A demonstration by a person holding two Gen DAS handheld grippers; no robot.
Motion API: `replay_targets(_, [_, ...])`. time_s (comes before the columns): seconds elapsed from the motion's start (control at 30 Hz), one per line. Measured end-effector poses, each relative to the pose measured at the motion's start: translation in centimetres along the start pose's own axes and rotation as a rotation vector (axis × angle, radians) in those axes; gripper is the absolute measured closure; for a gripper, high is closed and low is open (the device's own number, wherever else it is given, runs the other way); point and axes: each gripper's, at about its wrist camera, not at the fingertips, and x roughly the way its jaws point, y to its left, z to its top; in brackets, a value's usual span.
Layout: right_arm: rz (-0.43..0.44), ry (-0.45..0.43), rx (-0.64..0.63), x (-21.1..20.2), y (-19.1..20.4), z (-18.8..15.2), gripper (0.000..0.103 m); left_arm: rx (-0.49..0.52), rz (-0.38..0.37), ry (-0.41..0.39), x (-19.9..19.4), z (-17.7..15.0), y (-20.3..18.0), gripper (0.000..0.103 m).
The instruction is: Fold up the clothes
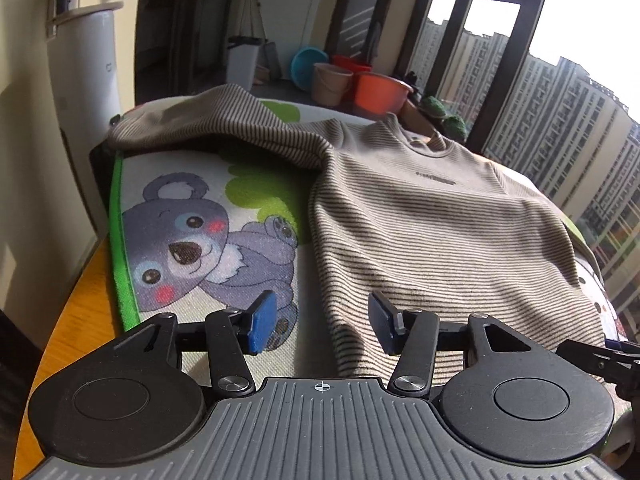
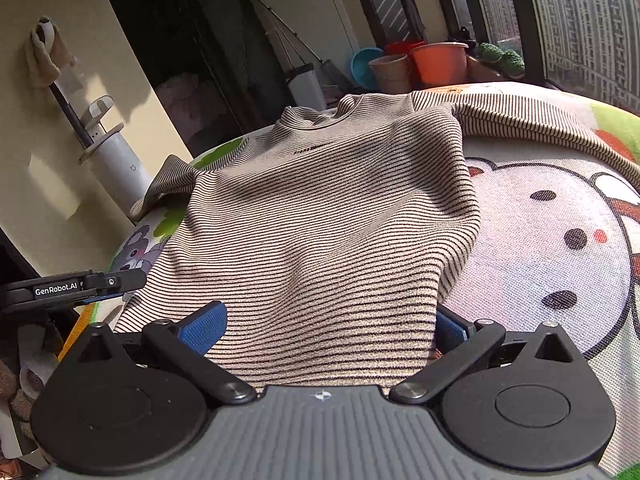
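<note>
A beige long-sleeved top with thin dark stripes (image 1: 432, 216) lies front up on a cartoon mat, collar far, hem near me. It also shows in the right wrist view (image 2: 320, 216). Both sleeves spread outward. My left gripper (image 1: 324, 322) is open, straddling the hem's left corner. My right gripper (image 2: 328, 326) is open wide with the hem's right part lying between its blue pads (image 2: 204, 330). The left gripper's tip shows in the right wrist view (image 2: 100, 284).
The cartoon mat (image 1: 192, 240) covers a table with an orange wooden edge (image 1: 76, 312). A white cylinder appliance (image 1: 88, 76) stands at the left wall. Plastic buckets and basins (image 1: 360, 80) sit beyond the table by the large windows (image 1: 560, 120).
</note>
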Motion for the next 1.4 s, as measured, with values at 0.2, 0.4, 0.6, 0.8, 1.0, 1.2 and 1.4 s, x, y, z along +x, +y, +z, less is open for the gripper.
replay_targets(0.2, [0.015,0.031,0.112,-5.5,1.1,1.1,0.0,0.084,-0.047,-0.073,-7.1,0.7,-4.0,0.0])
replay_targets(0.4, [-0.057,-0.116,-0.041,-12.9,6.1,-2.0,0.0,0.197,-0.011,-0.087,-12.8,-1.7,-7.4,0.0])
replay_targets(0.6, [-0.149,-0.172,-0.14,-15.1,9.0,-4.6,0.0,0.173,-0.025,-0.025,-14.3,-3.3,-8.0,0.0])
replay_targets(0.8, [-0.181,-0.135,-0.083,-15.5,8.4,-5.0,0.0,0.144,0.075,0.0,-14.9,-3.8,-7.5,0.0])
replay_targets(1.0, [-0.206,-0.09,-0.116,-15.2,9.3,-5.5,0.0,0.127,0.079,0.037,-14.9,-4.1,-6.6,0.0])
replay_targets(1.2, [-0.212,-0.096,-0.135,-15.5,9.7,-5.7,0.0,0.134,0.064,0.052,-14.7,-4.0,-6.8,0.0])
replay_targets(1.4, [-0.204,-0.078,-0.121,-15.2,9.3,-5.6,0.0,0.138,0.053,0.084,-14.6,-4.4,-7.4,0.0])
